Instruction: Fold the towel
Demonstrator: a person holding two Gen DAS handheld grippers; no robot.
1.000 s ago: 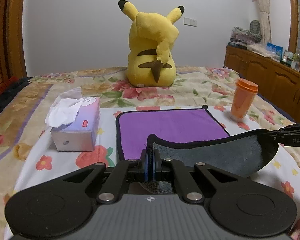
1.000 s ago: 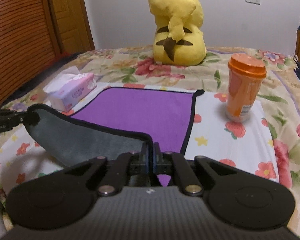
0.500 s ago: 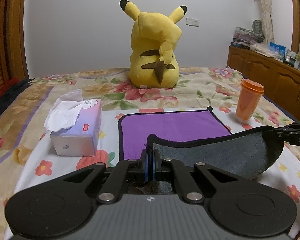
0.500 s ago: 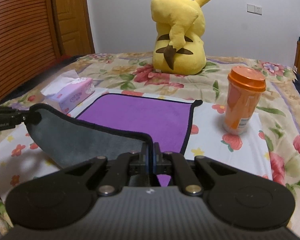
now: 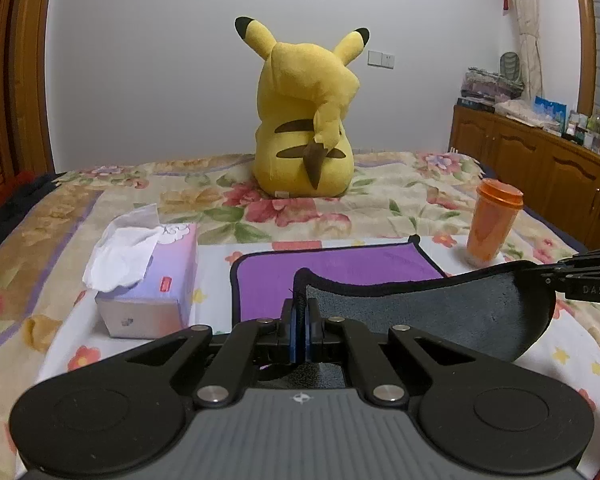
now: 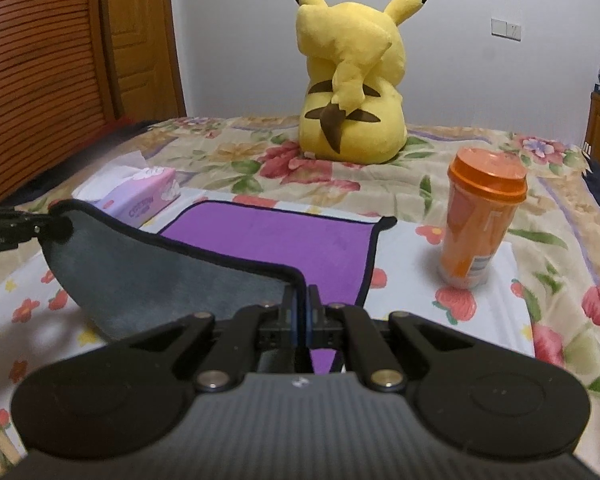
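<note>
A purple towel [image 5: 340, 272] with a grey underside and black trim lies on the bed; it also shows in the right wrist view [image 6: 284, 240]. Its near edge is lifted, grey side [image 5: 428, 312] facing me. My left gripper [image 5: 300, 308] is shut on the near left corner. My right gripper [image 6: 301, 296] is shut on the near right corner. Each gripper shows in the other's view, the right [image 5: 580, 276] and the left [image 6: 16, 226], holding the raised edge taut between them above the bed.
A tissue box [image 5: 148, 280] stands left of the towel. An orange lidded cup [image 6: 480, 220] stands to its right. A yellow plush toy [image 5: 308, 120] sits at the far side of the floral bedspread. Wooden cabinets [image 5: 540, 172] line the right wall.
Both grippers have moved forward and a little lower with the lifted edge, carrying it over the purple part. The visible purple area has shrunk.
</note>
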